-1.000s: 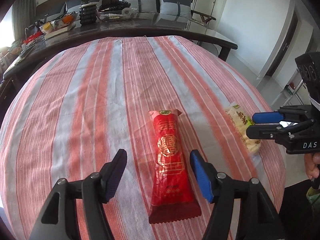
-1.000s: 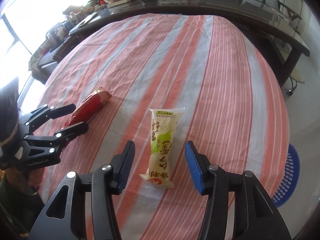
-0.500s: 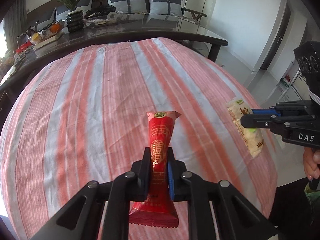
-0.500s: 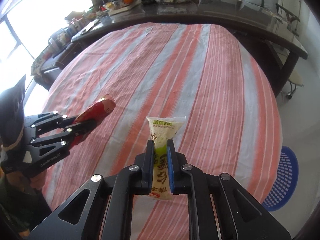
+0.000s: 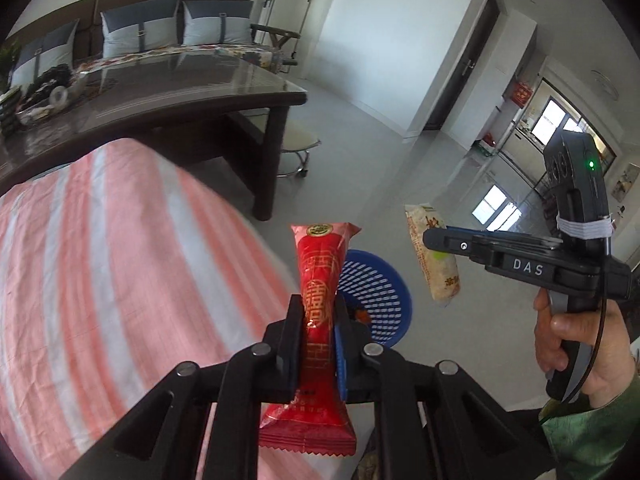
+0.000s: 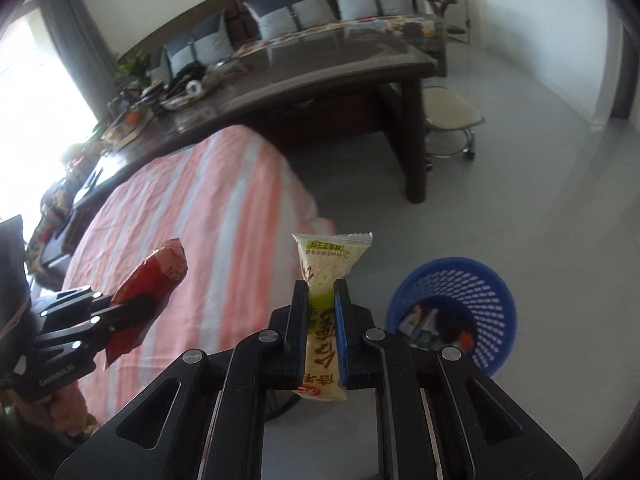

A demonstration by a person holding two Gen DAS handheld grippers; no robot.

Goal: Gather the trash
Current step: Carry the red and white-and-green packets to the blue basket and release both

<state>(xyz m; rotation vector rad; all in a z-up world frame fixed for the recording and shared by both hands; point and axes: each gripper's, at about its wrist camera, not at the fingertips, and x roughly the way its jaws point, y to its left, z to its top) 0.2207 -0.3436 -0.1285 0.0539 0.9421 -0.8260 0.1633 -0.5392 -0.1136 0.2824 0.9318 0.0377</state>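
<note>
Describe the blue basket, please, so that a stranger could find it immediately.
Start at the striped tablecloth and go past its right edge, down to the grey floor. There stands the blue basket, round, with perforated walls. It is the only blue container, and some trash already lies inside.

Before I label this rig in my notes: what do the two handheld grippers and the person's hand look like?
Both are black, with linkage arms and silver pivot pins. The left gripper has one black and one blue pad. The right gripper carries white "DAS" lettering, a white band around its camera housing, a green light and a thin black cable. The bare hand emerges from a green patterned sleeve.
</note>
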